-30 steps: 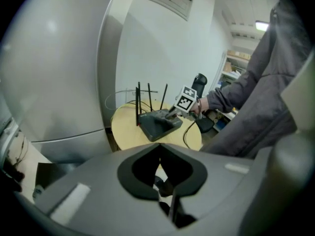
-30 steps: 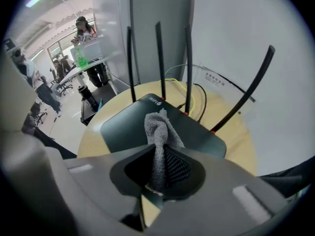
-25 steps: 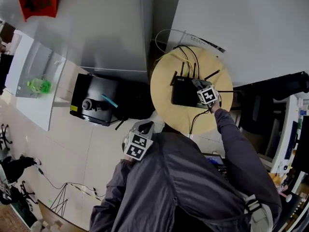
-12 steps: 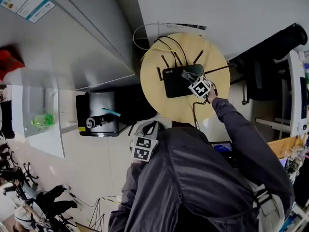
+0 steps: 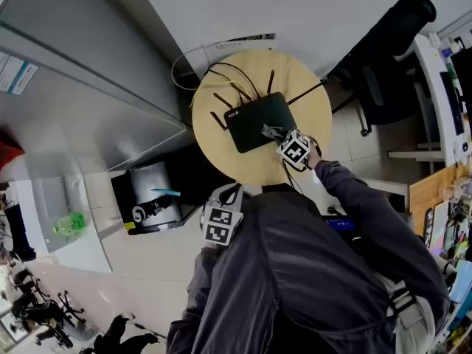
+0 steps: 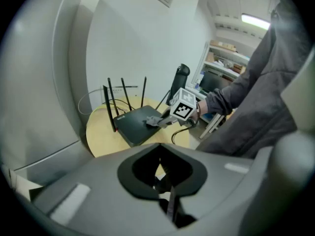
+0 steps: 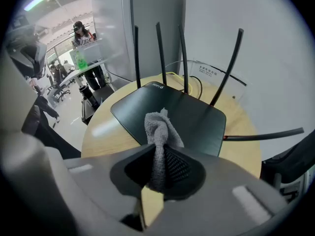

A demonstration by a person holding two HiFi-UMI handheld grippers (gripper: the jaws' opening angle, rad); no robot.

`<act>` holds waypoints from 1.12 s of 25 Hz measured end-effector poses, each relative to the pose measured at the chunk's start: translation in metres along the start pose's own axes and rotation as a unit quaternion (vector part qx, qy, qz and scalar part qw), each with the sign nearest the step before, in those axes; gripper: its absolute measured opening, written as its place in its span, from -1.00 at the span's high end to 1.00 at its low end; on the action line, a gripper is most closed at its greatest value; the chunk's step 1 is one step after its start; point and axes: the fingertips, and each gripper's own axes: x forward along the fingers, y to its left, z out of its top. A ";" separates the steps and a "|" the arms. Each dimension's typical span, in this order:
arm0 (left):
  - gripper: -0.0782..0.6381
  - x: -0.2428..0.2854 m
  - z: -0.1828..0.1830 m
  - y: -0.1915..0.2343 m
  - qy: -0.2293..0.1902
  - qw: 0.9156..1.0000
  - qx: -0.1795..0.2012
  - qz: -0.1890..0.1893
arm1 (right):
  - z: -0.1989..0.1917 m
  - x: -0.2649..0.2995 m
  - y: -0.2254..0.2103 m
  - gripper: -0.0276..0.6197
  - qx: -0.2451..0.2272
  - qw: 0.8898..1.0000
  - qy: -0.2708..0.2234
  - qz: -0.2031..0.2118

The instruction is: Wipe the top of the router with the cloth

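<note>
Small white logo (image 7: 156, 85) on the router (image 7: 167, 114) near the antennas, reads roughly "wifi 6", not certain. Wall label (image 7: 204, 72) print is too small to read.

Softly, evenly lit, faint shadows only. Fisheye-bent and black at the corners in both gripper views (head view warped too). Blown out at the ceiling strip light (image 6: 255, 19); blurred in the nearest foreground.

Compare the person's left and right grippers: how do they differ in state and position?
The right gripper is shut on a grey fabric cloth; the left gripper is shut, empty. The right gripper reaches over the flat black router on the round wooden table; the left gripper hangs back, off the table. Both carry marker cubes.
</note>
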 end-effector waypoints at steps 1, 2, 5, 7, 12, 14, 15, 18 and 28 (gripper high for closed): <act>0.78 0.002 0.002 -0.001 0.001 1.000 0.004 -0.003 | -0.001 -0.002 0.000 0.81 0.002 1.000 -0.002 -0.002; 0.78 0.003 0.003 -0.001 0.001 1.000 0.008 -0.006 | -0.001 -0.003 0.000 0.81 0.004 1.000 -0.005 -0.004; 0.78 0.003 0.004 0.001 0.004 1.000 0.013 -0.007 | 0.001 0.000 0.002 0.80 0.007 1.000 -0.005 -0.002; 0.78 0.003 0.005 0.003 0.005 1.000 0.013 -0.004 | 0.002 0.001 0.003 0.80 0.006 1.000 0.006 0.015; 0.78 0.002 0.008 0.006 0.005 1.000 0.004 0.009 | 0.015 -0.001 -0.014 0.80 0.028 0.999 0.006 0.041; 0.78 0.002 0.009 0.007 0.007 1.000 -0.001 0.016 | 0.028 0.000 -0.034 0.80 0.036 0.999 -0.011 0.023; 0.78 0.001 0.009 0.008 0.008 1.000 -0.004 0.019 | 0.034 0.001 -0.045 0.80 0.036 0.999 -0.015 0.012; 0.78 -0.001 0.009 0.009 0.011 0.999 -0.014 0.030 | 0.052 0.006 -0.076 0.80 0.023 0.999 -0.023 -0.021; 0.78 0.009 0.013 0.006 0.026 0.999 -0.017 0.030 | 0.047 0.018 -0.096 0.80 0.008 0.999 -0.015 -0.043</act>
